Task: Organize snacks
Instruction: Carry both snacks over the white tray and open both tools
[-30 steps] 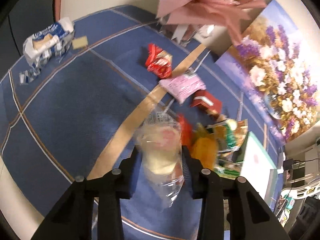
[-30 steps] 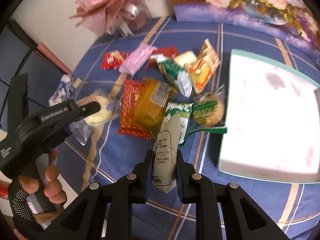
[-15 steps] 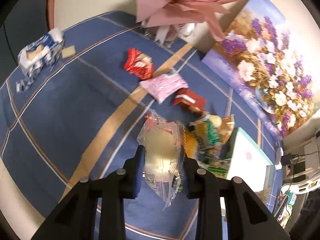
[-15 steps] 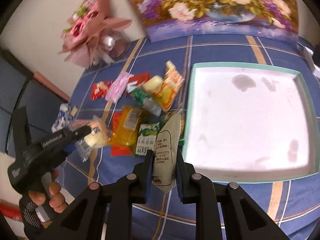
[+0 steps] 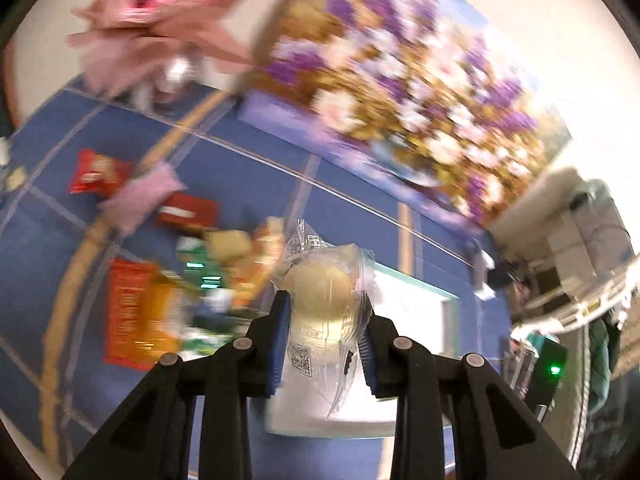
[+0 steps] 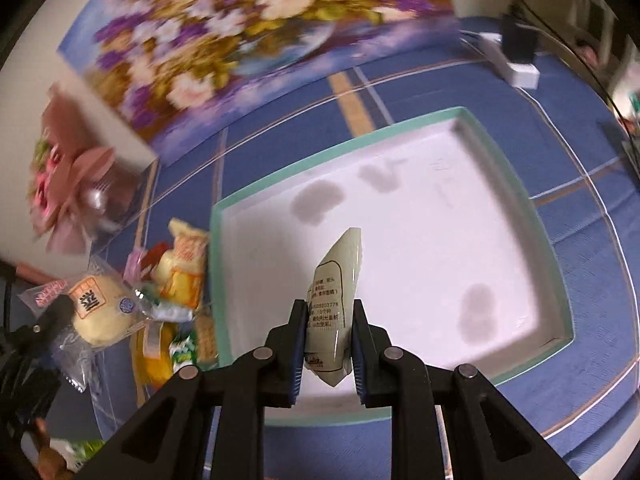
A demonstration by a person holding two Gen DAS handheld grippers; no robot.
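Note:
My left gripper (image 5: 323, 320) is shut on a clear-wrapped pale round bun (image 5: 320, 300) and holds it in the air over the near edge of the white tray (image 5: 416, 300). In the right wrist view the same bun (image 6: 98, 308) hangs at the far left over the snack pile. My right gripper (image 6: 329, 332) is shut on a pale grey-green snack packet (image 6: 334, 292) and holds it upright over the white, teal-rimmed tray (image 6: 440, 216), whose inside holds nothing but stains. The left wrist view is blurred.
A pile of snack packets (image 5: 160, 280) lies on the blue tablecloth left of the tray, also visible in the right wrist view (image 6: 176, 280). A flower painting (image 6: 240, 28) and a pink bouquet (image 6: 64, 184) stand at the back. A white power strip (image 6: 516, 68) lies far right.
Both grippers have swung right, from over the snack pile to the tray, each still holding its snack. The right packet is now over the tray's inside.

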